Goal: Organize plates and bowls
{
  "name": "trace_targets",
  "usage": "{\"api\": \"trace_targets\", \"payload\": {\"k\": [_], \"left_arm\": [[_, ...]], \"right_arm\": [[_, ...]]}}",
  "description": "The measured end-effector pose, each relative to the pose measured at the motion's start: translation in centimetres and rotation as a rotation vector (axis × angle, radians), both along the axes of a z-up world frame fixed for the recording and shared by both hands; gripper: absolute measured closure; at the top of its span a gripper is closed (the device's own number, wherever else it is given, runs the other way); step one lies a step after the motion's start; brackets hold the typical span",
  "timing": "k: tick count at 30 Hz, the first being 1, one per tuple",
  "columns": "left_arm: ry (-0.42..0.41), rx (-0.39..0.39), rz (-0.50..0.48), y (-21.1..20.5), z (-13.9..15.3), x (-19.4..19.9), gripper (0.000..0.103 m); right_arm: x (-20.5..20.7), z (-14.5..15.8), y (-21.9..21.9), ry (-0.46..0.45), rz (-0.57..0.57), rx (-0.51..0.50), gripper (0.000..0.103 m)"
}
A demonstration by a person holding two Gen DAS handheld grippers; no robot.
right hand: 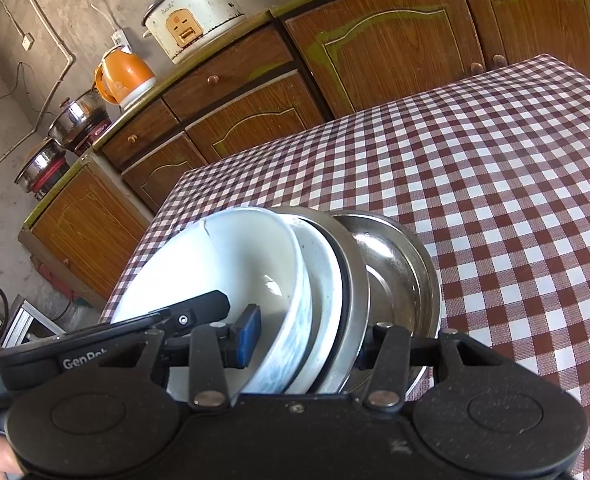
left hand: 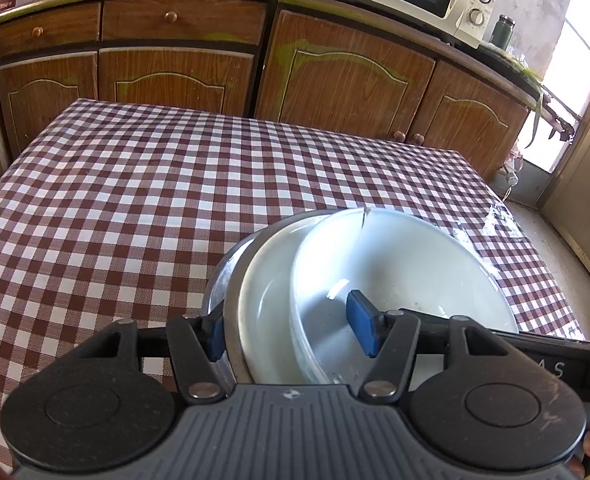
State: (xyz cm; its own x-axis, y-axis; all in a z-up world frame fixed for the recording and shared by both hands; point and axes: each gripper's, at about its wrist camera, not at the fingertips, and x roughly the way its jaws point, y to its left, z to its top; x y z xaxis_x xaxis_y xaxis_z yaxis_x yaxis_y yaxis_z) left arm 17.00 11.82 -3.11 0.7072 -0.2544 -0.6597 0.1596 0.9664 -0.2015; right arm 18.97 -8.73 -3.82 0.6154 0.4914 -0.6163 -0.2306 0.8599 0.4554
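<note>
White bowl [left hand: 407, 264], silver plate [right hand: 391, 264], red-and-white checked tablecloth [left hand: 175, 184].

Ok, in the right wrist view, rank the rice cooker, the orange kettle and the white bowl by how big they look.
1. white bowl, though it is nearest the camera
2. rice cooker
3. orange kettle

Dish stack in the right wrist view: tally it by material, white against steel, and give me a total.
White dishes: 2 (cracked white ceramic bowl, white dark-rimmed shallow dish)
Steel dishes: 2 (thin stainless steel plate, round stainless steel bowl)
Total in the dish stack: 4, going by the rims that show.
</note>
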Motion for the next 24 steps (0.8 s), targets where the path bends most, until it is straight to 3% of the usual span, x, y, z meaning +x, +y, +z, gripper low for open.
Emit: {"api": "trace_targets", "payload": {"k": [9, 12, 15, 18, 24], "left_arm": [[0.014, 0.001, -0.002, 0.2, -0.8, 0.8, 0.042], [0.007, 0.062, -0.014, -0.5, -1.0, 0.8, 0.044], [0.046, -0.055, 0.032, 0.6, -1.5, 1.6, 0.043], [0.042, -0.008, 0.016, 0.2, -2.0, 1.8, 0.043], [0.033, 0.010, 0.007, 0.1, -1.9, 2.3, 0.043]], "right_arm": [[0.8, -0.8, 0.1, 0.014, 0.003, -0.003, 0.048], [0.9, -0.9, 0.3, -0.004, 0.003, -0.041, 0.048], [1.3, -1.1, 0.0, 0.012, -0.041, -0.008, 0.047], [1.9, -1.5, -0.1, 0.020, -0.040, -0.014, 0.047], [2.3, -2.3, -0.5, 0.038, -0.031, 0.015, 0.047]]}}
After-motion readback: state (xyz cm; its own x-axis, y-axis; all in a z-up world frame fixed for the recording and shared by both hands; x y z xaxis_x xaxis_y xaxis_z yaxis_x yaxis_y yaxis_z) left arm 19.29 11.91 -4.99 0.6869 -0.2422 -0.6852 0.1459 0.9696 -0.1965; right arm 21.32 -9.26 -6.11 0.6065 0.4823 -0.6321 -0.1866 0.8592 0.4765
